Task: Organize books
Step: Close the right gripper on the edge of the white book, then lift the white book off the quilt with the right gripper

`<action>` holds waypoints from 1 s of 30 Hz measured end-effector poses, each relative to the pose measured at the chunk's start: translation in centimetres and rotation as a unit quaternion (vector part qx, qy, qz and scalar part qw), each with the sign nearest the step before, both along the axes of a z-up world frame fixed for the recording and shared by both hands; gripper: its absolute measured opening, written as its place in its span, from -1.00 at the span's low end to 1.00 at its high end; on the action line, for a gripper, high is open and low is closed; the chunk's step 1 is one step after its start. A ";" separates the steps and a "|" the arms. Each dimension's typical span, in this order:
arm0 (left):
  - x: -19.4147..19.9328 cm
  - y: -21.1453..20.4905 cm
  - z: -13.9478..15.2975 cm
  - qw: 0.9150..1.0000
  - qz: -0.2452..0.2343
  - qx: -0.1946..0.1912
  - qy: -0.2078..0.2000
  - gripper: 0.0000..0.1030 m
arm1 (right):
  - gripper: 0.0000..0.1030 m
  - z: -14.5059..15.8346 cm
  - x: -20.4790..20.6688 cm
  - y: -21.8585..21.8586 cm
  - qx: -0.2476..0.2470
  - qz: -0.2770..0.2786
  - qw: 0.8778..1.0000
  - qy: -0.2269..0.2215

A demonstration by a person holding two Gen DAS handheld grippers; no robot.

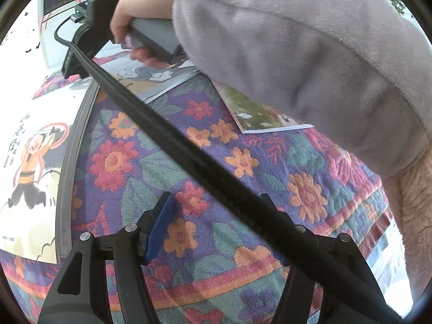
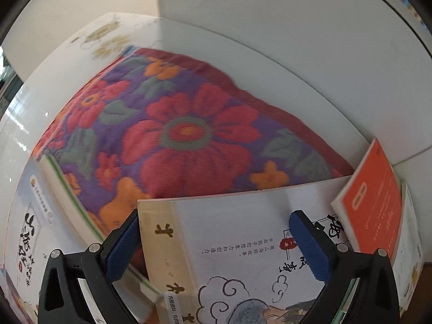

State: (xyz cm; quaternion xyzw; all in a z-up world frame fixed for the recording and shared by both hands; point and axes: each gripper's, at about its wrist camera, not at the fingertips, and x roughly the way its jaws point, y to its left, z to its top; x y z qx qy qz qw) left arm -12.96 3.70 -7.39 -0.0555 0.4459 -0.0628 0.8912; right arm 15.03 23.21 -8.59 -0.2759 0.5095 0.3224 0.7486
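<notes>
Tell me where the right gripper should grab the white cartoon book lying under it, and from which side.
Grip the white book by its far edge, next to the flowered cloth. It lies flat and is wider than the open right gripper, so the fingers can't straddle its width. That edge overhangs the green-edged book, so one finger could probably slip underneath, coming in low from the cloth side.

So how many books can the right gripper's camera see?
3 clearly: a white illustrated book in the middle, under the open right gripper; a green-edged book at left; an orange book at right. Something white beneath the orange one may be a fourth.
</notes>
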 end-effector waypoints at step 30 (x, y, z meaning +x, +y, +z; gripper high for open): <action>-0.3 -2.8 -0.3 1.000 -0.021 0.011 0.012 0.28 | 0.81 1.4 -6.2 -13.2 0.029 -0.021 0.999 0.006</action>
